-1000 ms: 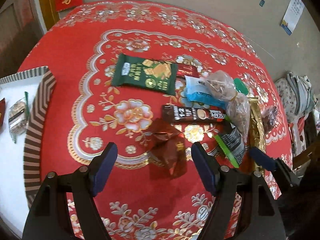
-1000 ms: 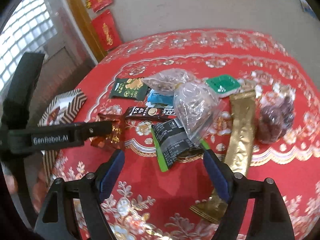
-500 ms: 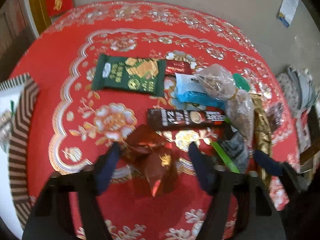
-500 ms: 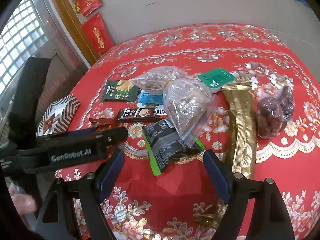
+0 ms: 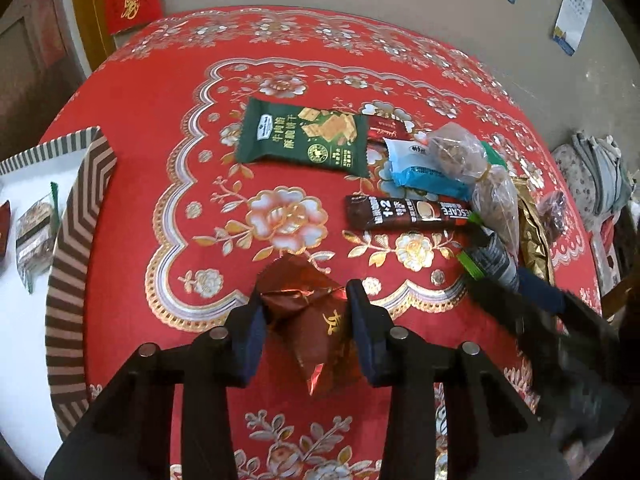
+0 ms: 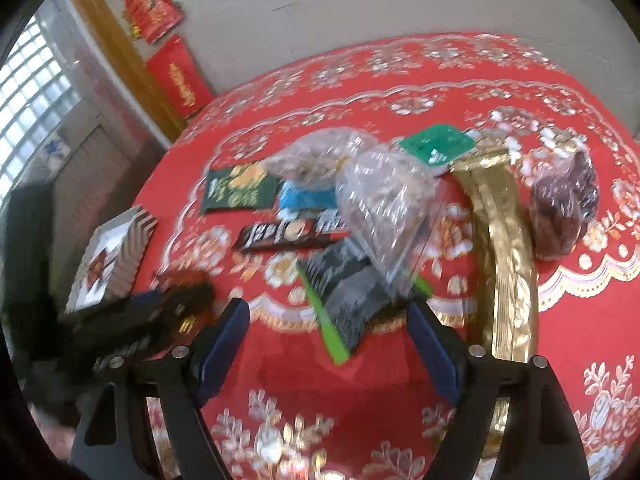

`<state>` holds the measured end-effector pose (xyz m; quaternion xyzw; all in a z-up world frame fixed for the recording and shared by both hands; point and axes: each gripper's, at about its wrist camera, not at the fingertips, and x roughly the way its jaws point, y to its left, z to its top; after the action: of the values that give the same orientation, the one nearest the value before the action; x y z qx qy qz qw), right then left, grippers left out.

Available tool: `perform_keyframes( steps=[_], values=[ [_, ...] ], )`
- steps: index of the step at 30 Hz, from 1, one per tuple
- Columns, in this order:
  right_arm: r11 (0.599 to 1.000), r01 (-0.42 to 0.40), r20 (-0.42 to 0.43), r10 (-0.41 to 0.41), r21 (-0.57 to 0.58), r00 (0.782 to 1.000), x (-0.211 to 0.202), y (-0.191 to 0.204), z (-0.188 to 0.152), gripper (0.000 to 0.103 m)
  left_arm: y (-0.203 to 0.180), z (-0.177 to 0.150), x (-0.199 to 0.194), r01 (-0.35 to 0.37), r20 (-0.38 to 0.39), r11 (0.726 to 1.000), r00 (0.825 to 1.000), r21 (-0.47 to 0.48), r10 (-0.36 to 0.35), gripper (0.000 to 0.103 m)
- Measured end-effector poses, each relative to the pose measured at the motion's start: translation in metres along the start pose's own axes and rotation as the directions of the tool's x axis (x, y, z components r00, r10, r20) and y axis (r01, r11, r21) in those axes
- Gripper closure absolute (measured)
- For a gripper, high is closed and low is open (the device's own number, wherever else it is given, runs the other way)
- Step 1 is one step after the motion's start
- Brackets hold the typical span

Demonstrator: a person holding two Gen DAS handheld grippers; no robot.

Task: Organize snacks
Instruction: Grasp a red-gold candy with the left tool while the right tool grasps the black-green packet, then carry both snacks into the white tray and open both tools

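A crumpled red-brown foil packet [image 5: 308, 320] lies on the red flowered tablecloth [image 5: 160, 160]. My left gripper [image 5: 306, 300] is closing on it, with both blue pads against its sides. This gripper shows blurred at the lower left of the right wrist view [image 6: 160, 312]. My right gripper [image 6: 328, 312] stands open just short of a black packet with a green edge [image 6: 344, 292], with nothing between its pads. Part of one right finger [image 5: 540, 292] shows in the left wrist view.
A striped tray [image 5: 76, 220] at the left holds a wrapped snack [image 5: 34, 232]. Beyond lie a green cracker packet [image 5: 304, 140], a coffee stick [image 5: 404, 214], a blue packet [image 5: 424, 176], clear bags [image 6: 384, 208], a gold pouch [image 6: 504, 248] and a bag of dark fruit [image 6: 560, 208].
The left jaws came down around the red-brown foil packet and narrowed onto it. The right gripper stayed open and rolled a little.
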<state>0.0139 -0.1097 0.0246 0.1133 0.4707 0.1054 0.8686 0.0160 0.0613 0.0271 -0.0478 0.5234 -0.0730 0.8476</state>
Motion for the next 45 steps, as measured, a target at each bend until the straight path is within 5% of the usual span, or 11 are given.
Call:
perform_keyframes(
  steps=[7, 10, 16, 24, 45],
  values=[
    [0.992, 0.11, 0.03, -0.111, 0.055, 0.993, 0.017, 0.002, 0.018, 0.02, 0.006, -0.003, -0.002, 0.03, -0.001, 1.0, 1.0, -0.009, -0.03, 0.067],
    [0.99, 0.138, 0.042, -0.139, 0.03, 0.989, 0.019, 0.0, 0.014, 0.04, 0.009, -0.003, -0.003, 0.029, 0.001, 1.0, 1.0, -0.007, -0.029, 0.067],
    [0.989, 0.14, 0.04, -0.139, -0.04, 0.99, 0.006, -0.001, 0.003, 0.053, 0.012, -0.01, -0.008, 0.027, 0.018, 1.0, 0.999, 0.005, -0.027, 0.067],
    [0.988, -0.004, 0.012, 0.006, -0.151, 1.0, -0.018, 0.025, -0.031, 0.056, 0.024, -0.02, -0.026, 0.031, 0.047, 0.999, 0.998, -0.011, -0.03, 0.067],
    [0.926, -0.099, 0.07, 0.133, -0.366, 0.989, -0.041, 0.143, -0.019, 0.056, 0.094, -0.023, -0.103, -0.092, 0.197, 0.993, 0.975, -0.07, 0.104, 0.067]
  ],
)
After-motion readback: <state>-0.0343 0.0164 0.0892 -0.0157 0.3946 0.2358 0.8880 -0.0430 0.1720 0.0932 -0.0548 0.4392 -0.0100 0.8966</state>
